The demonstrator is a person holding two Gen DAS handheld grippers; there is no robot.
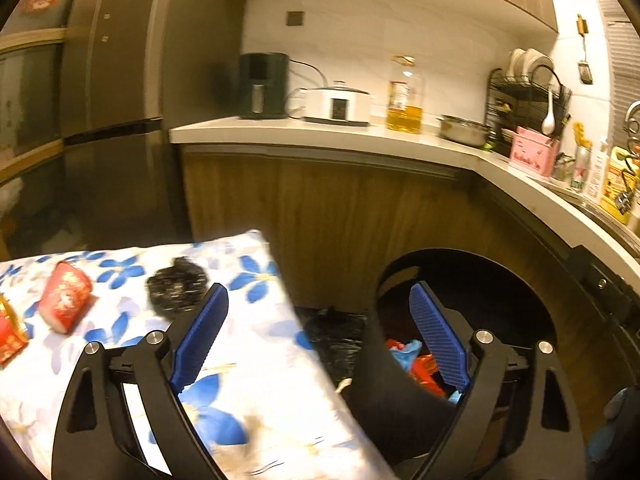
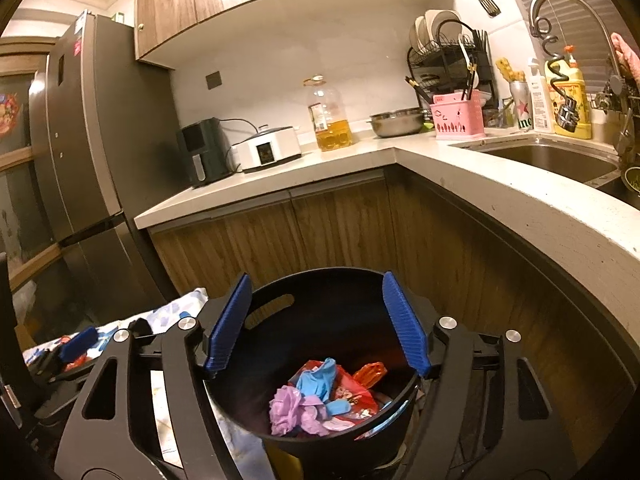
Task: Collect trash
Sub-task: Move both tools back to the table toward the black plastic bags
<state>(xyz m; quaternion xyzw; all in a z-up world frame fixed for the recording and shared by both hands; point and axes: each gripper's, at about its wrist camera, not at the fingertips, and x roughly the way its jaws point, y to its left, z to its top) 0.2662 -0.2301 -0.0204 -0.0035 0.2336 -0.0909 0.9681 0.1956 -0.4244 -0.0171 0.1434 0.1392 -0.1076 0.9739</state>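
Note:
A black bin [image 2: 320,304] stands below the counter corner and holds a purple crumple [image 2: 288,406], a blue glove [image 2: 318,382] and red wrappers [image 2: 370,374]. My right gripper [image 2: 316,320] is open and empty right above the bin's mouth. My left gripper [image 1: 320,340] is open and empty, between the table's edge and the bin [image 1: 380,368]. On the floral cloth table [image 1: 256,360] lie a red cup [image 1: 66,300], a crumpled black bag [image 1: 176,290] and a red packet [image 1: 10,338].
A wood-front counter [image 2: 280,176] wraps around the bin, with an oil bottle [image 2: 330,116], cookers, a steel bowl and a sink [image 2: 552,156]. A fridge [image 2: 92,140] stands at the left. A black bag [image 1: 332,328] lies on the floor between table and bin.

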